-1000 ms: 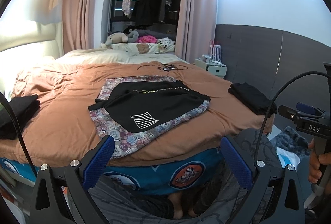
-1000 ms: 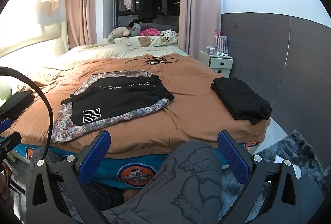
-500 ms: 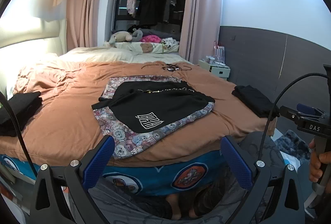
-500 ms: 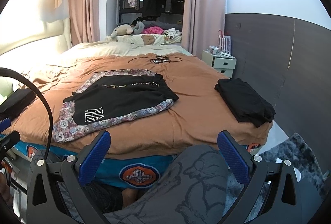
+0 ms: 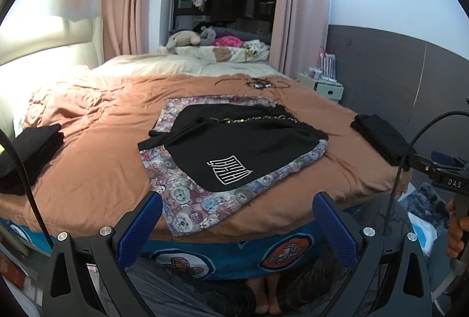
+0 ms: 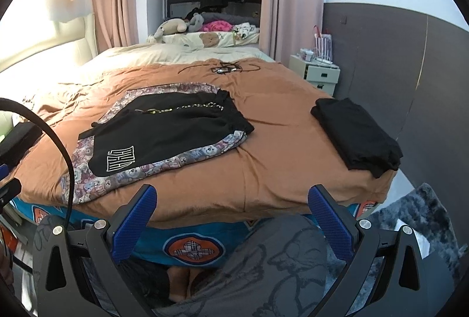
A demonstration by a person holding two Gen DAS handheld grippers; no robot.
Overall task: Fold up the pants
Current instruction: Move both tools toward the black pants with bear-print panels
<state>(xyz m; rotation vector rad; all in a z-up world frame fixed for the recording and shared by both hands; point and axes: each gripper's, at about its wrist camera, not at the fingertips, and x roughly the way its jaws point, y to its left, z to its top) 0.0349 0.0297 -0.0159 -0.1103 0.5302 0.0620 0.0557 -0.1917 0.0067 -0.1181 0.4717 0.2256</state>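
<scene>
Hovering off the bed's near edge (image 5: pixel 263 232), both tools gape wide and empty; black pants (image 5: pixel 234 141) lie mid-bed, bare blanket (image 6: pixel 278 147) beside them.

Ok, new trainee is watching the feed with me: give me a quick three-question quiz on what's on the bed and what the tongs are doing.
1. True or false: the left tongs are shut on the black shorts.
2. What lies directly under the black shorts?
A. a bear-print cloth
B. a grey rug
C. a white towel
3. Fill in: the folded black pile near the bed's right edge sits ____ from the shorts.

Key:
1. False; both left and right tongs are open, short of the bed.
2. A, the bear-print cloth.
3. Apart.
</scene>
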